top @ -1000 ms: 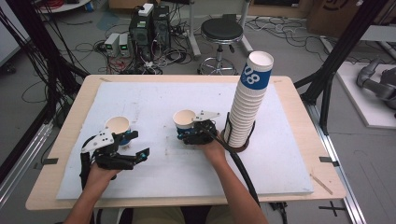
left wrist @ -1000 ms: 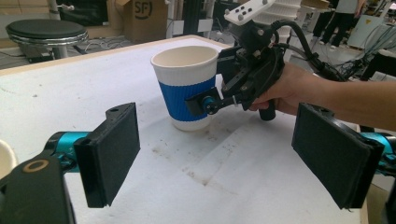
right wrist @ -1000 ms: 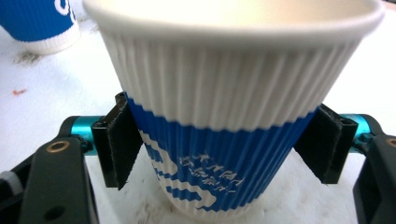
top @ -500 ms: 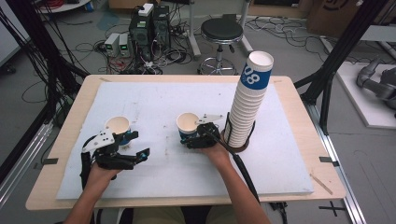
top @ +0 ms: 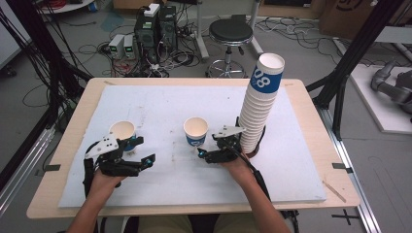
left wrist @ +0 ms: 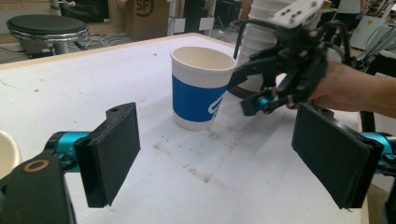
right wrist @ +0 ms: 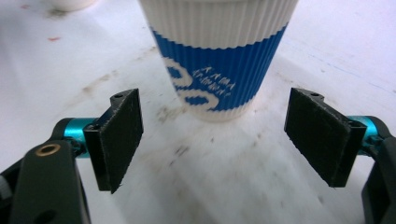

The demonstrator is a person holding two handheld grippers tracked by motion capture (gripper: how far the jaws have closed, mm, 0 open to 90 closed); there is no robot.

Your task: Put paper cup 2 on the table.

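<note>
Two white paper cups with blue bands stand on the white mat. The middle cup (top: 196,131) (left wrist: 203,88) (right wrist: 219,56) stands upright just beyond my right gripper (top: 201,154) (right wrist: 215,140), which is open, with its jaws wide apart and clear of the cup. The left cup (top: 122,132) sits beside my left gripper (top: 142,151) (left wrist: 217,158), also open and holding nothing; that cup's rim (left wrist: 7,154) shows at the edge of the left gripper view. My right gripper (left wrist: 285,60) appears past the middle cup in that view.
A tall stack of the same cups (top: 260,102) (left wrist: 261,42) rises in a black holder just right of my right hand. The wooden table's edge (top: 311,116) borders the white mat (top: 160,107). A stool (top: 232,34) and computers (top: 155,26) stand beyond.
The middle cup came down a little toward me and now stands free. My right gripper has opened and drawn back from it. The left gripper has barely moved.
</note>
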